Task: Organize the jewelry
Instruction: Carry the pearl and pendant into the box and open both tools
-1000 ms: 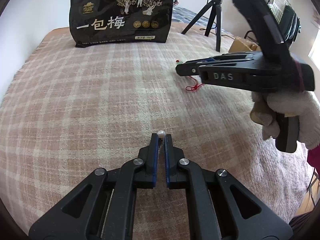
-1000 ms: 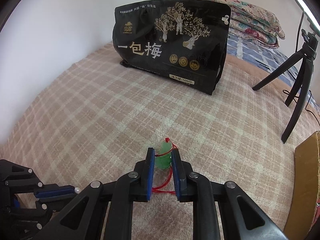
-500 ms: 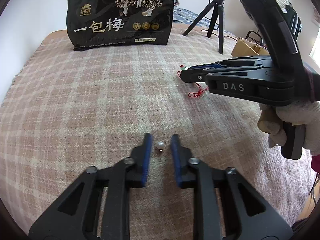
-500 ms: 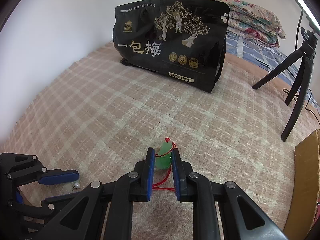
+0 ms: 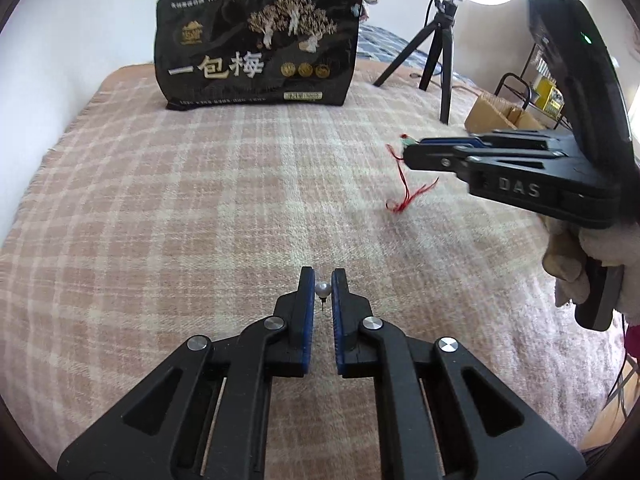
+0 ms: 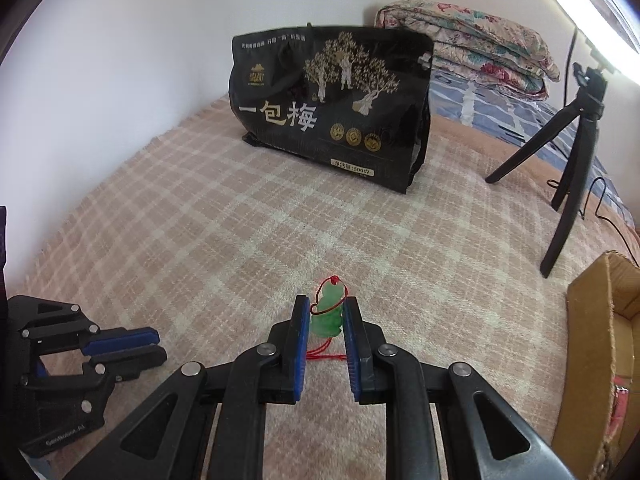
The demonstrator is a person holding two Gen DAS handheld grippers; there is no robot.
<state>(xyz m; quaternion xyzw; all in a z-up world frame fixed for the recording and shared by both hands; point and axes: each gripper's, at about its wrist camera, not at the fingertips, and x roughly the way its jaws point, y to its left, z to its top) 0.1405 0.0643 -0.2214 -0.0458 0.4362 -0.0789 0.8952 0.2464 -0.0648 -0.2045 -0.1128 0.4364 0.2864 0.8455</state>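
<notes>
Left gripper (image 5: 322,280): fingers closed on pearl stud (image 5: 322,290), above plaid blanket (image 5: 200,208). Right gripper (image 6: 327,312): fingers clamped on green pendant (image 6: 329,312), red cord (image 5: 404,196) dangling.

the left gripper (image 5: 322,280) is black plastic with blue pads on the inside of its fingers (image 5: 307,312) and shiny round silver screws. the right gripper (image 6: 327,307) looks the same, with white letters "das" on its side. next to those letters, a white knit glove (image 5: 600,248) covers the hand.
</notes>
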